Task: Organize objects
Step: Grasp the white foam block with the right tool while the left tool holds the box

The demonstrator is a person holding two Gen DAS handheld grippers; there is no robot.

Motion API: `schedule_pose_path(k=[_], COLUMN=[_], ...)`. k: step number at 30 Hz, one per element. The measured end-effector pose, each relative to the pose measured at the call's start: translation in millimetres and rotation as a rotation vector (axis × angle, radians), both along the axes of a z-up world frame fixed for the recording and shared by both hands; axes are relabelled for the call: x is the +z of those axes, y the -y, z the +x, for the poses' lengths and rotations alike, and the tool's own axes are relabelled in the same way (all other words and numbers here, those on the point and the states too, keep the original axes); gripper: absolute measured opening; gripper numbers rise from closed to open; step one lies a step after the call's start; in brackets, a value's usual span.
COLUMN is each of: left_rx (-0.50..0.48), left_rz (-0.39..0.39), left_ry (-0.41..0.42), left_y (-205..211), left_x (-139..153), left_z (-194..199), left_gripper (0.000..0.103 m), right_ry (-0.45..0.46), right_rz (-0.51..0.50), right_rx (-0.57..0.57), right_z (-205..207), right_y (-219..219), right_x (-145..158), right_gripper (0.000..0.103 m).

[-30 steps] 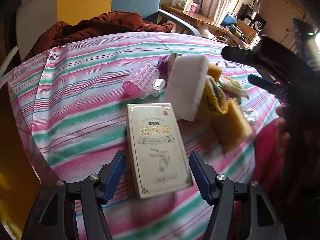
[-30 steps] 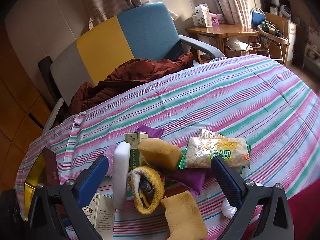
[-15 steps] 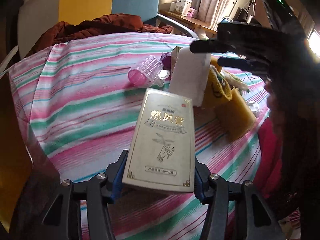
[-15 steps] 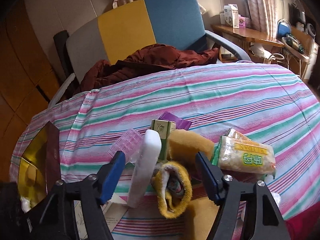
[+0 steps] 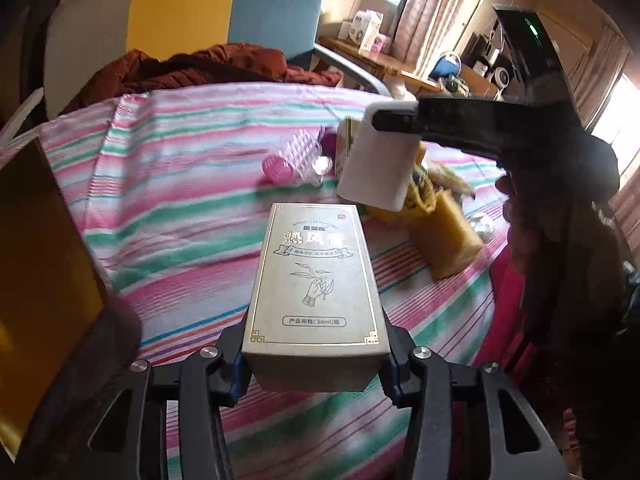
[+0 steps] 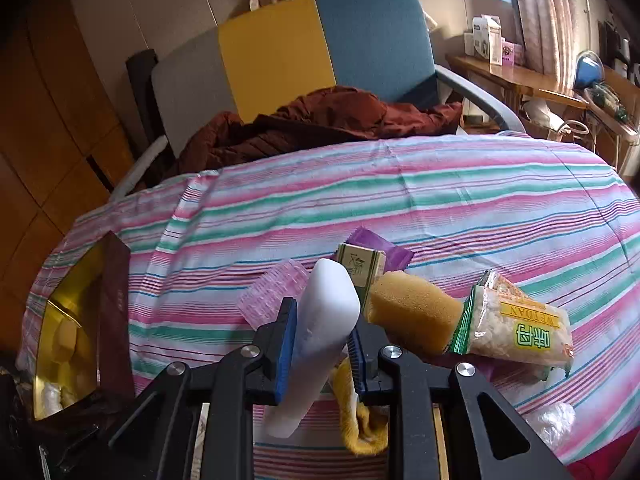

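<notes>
My left gripper (image 5: 314, 364) is shut on a gold-printed grey box (image 5: 314, 280) and holds it above the striped tablecloth (image 5: 180, 216). My right gripper (image 6: 322, 344) is shut on a white sponge block (image 6: 320, 328), held on edge; the block also shows in the left wrist view (image 5: 380, 164) under the right gripper's arm. Around it lie a pink spiked roller (image 6: 276, 292), a green small box (image 6: 360, 268), a yellow sponge (image 6: 412, 312), a snack packet (image 6: 516, 332) and a yellow cloth (image 6: 360, 420).
An open gold-lined box (image 6: 68, 336) stands at the table's left edge, also in the left wrist view (image 5: 40, 260). A purple packet (image 6: 384, 248) lies behind the pile. A chair (image 6: 320, 52) with a brown jacket (image 6: 320, 120) stands beyond the table.
My left gripper closed on the grey box and lifted it off the cloth. My right gripper narrowed from wide open and closed on the white sponge block.
</notes>
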State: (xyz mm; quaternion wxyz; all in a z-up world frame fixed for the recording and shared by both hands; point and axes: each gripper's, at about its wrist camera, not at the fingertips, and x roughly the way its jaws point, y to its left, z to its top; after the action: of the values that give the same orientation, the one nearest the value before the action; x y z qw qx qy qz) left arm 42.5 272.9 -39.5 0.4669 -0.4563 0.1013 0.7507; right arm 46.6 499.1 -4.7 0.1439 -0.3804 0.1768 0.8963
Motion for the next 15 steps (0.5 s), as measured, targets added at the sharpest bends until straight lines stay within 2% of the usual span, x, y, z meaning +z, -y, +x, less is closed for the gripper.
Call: schedule_pose_path(k=[3,8,15], left_rx=[0.009,0.032,0.197], left_rz=[0.03,0.085,0.129], left_ry=[-0.016,-0.046,-0.072], left_y=[6.3,19.7,73.0], left_x=[8.2,27.8,54.8], left_z=[-2.2,-1.7,-30.8], left_gripper=[0.051,0.051,0.051], right_ry=[-0.057,-0.105,-0.138], right_rz=[0.031,0.014,0.003], right_rx=[0.012,0.029,0.113], right_z=[12.6,27.2,31.8], right_y=[8.0,16.7,50.4], right_x=[13.9,29.1,47.2], right_gripper=[0.025,0.025,0.025])
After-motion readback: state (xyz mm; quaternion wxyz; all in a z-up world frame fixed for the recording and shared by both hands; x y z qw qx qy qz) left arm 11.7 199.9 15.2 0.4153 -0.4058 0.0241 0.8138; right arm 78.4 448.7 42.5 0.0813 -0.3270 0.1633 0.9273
